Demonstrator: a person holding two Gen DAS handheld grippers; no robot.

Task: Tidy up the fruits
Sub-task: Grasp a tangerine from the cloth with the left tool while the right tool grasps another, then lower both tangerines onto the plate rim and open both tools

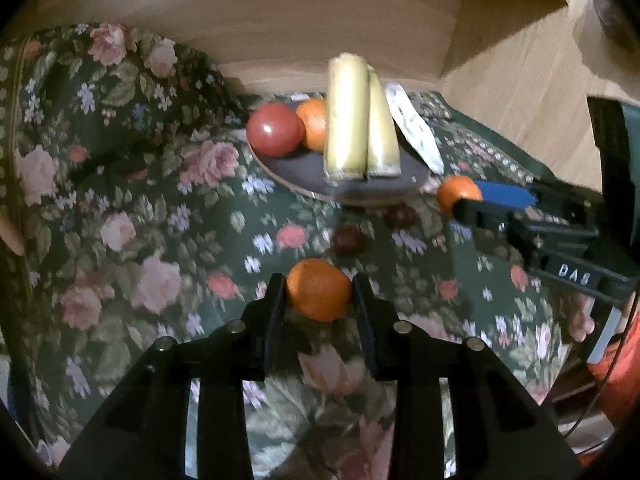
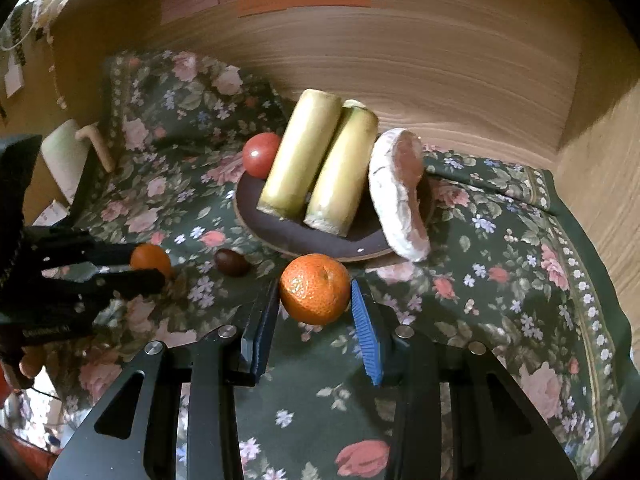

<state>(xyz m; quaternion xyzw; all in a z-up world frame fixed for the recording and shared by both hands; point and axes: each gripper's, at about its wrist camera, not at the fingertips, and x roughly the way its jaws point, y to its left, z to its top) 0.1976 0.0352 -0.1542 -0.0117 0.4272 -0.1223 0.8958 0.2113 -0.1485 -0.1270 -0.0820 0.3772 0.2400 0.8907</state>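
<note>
Left gripper [image 1: 319, 294]: jaws closed around an orange [image 1: 319, 290] above the cloth [image 1: 120, 200].
Right gripper [image 2: 315, 300]: grips a mandarin [image 2: 314, 289] beside the plate [image 2: 288, 236].
Risk: round fruit may roll off the crowded plate.

Colours on the floral cloth

Dark green tablecloth [image 2: 500, 280] is showing pink roses; orange mandarins [image 2: 315, 289] and a red tomato [image 2: 260, 155] are glowing beside pale yellow-green stalks [image 2: 300, 160], possibly sugarcane, on a dark plate [image 2: 304, 240].

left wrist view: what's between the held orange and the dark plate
One dark round fruit, another nearer the plate, on floral cloth; left wrist view.
</note>
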